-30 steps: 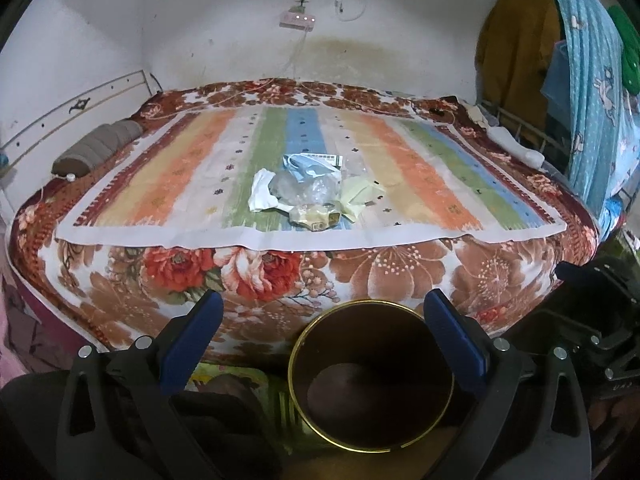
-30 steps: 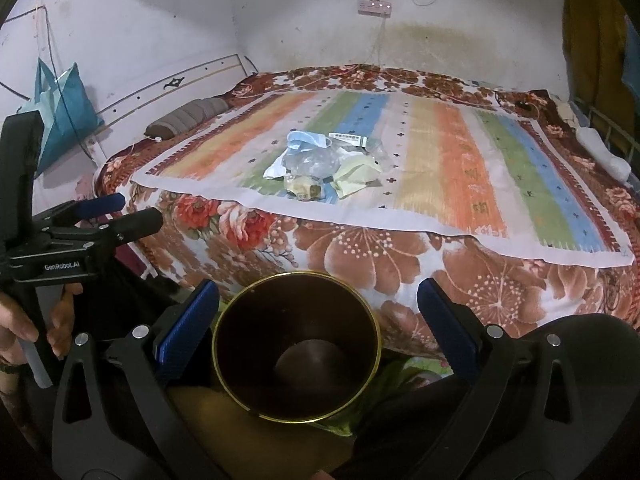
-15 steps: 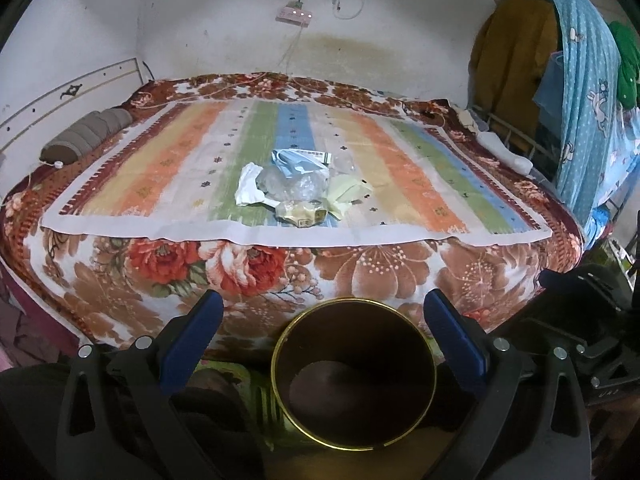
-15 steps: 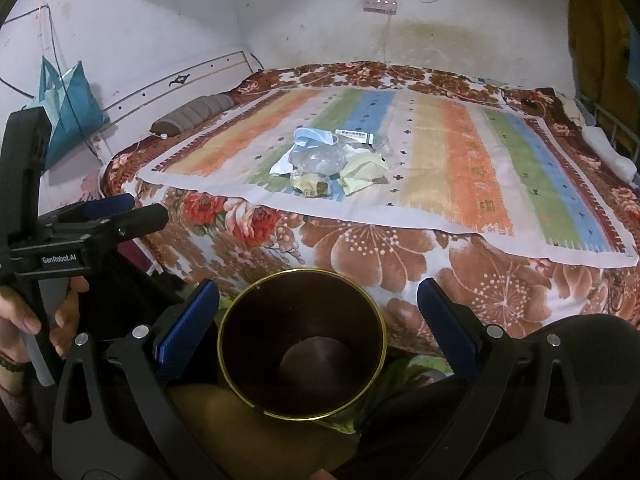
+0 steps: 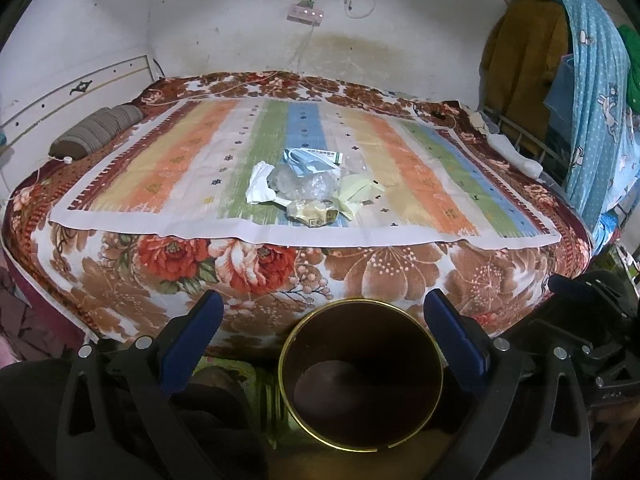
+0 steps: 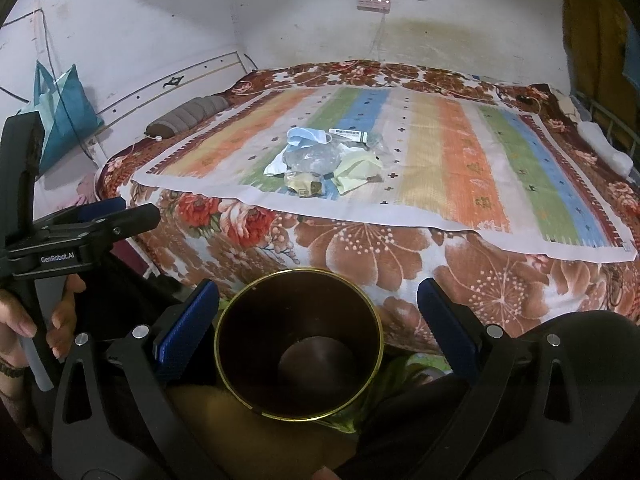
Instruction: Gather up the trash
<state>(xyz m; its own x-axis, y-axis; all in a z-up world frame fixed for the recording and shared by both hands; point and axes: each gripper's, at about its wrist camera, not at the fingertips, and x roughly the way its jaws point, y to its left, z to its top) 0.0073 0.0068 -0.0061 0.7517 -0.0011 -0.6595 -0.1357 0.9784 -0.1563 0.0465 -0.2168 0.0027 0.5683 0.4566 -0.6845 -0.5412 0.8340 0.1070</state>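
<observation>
While both grippers, left gripper and right gripper, are hanging wide and empty, we are lining up on the trash pile at twelve o'clock beyond the bin, likely reaching next.

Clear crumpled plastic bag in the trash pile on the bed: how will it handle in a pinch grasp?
The clear plastic bag looks thin and crumpled, so probably floppy and very light. Its glossy film may slip between claw pads. It touches the white tissue and tan wrapper, so lifting it could drag them along.
</observation>
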